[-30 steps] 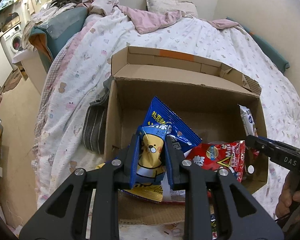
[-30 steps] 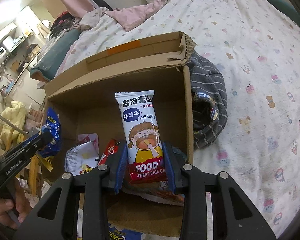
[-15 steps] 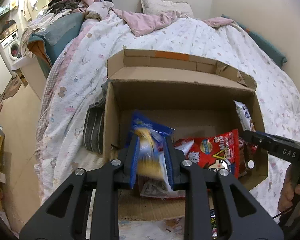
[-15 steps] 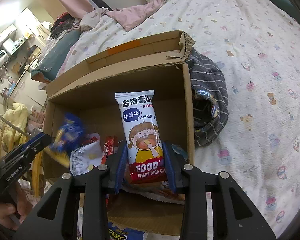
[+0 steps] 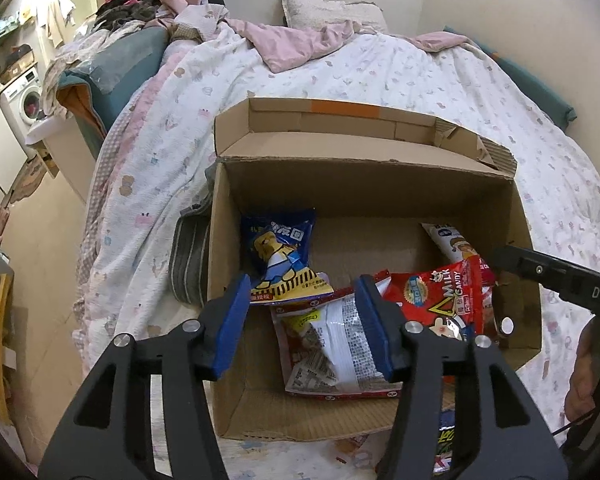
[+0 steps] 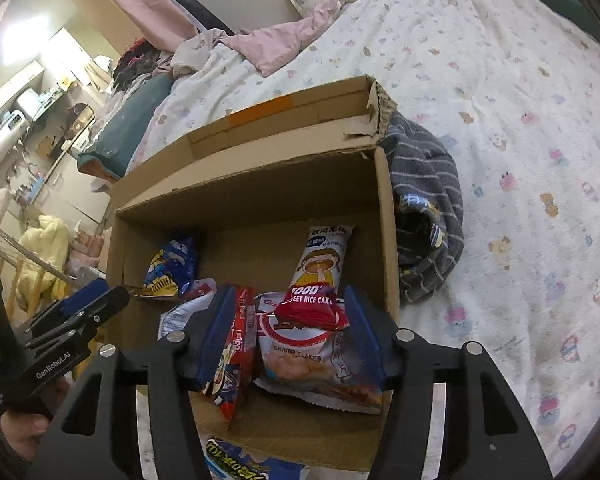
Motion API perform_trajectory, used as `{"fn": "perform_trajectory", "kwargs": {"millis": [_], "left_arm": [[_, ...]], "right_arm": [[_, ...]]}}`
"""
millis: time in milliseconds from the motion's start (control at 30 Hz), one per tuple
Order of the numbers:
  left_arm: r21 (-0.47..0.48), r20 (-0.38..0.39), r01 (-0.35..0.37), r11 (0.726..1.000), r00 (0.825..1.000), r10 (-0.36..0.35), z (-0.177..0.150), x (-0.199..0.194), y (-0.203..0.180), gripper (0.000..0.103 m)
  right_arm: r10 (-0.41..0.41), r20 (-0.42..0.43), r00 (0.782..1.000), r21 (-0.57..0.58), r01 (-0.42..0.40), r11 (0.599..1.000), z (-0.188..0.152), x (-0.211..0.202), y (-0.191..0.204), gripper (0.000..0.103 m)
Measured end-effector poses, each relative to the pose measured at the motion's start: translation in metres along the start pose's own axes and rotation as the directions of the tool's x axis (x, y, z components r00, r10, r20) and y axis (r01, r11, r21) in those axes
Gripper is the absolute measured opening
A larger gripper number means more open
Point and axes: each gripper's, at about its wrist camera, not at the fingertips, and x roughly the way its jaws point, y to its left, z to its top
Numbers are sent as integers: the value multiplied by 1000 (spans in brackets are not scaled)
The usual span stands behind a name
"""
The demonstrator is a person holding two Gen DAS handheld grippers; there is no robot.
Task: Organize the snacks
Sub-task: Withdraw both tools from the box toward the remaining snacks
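Left wrist view. The box (image 5: 364,196) sits open on the bed (image 5: 440,80), flaps folded back so snacks drop in from above. Left gripper (image 5: 304,322) hangs over the near wall, fingers (image 5: 232,320) opening, nothing pressed between them. The blue pack (image 5: 280,258) lies inside at 11 o'clock from the gripper, leaning on the left wall; likely just let go there. Below the fingers lies a silver-backed pack (image 5: 332,344), face down. At 2 o'clock the milk candy (image 5: 444,296) props on other packs, and the rice cake (image 5: 450,242) slants behind it. The right gripper (image 5: 540,276) enters from 3 o'clock. A striped cloth (image 5: 188,260) is wedged beside the box at 9 o'clock.

Right wrist view. Right gripper (image 6: 288,332) is also over the near wall, fingers (image 6: 360,328) opening, clear of everything. The rice cake (image 6: 320,268) lies at 12 o'clock, its red end resting on the shrimp flakes (image 6: 312,360), so it stays tilted. The milk candy (image 6: 236,344) stands on edge by the left finger. The blue pack (image 6: 172,268) is at 10 o'clock. Another pack (image 6: 240,464) lies outside at 6 o'clock, seemingly yet to be boxed.
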Motion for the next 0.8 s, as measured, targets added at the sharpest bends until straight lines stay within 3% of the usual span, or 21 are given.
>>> {"fn": "perform_trajectory", "kwargs": {"millis": [133, 800], "left_arm": [[-20, 1, 35, 999, 999, -35, -1, 0, 3, 78], [-7, 9, -18, 1000, 1000, 18, -23, -27, 3, 79]], "right_arm": [[0, -2, 1000, -2, 0, 1000, 1, 1, 0, 59], [30, 55, 998, 2, -30, 1000, -5, -32, 13, 59]]}}
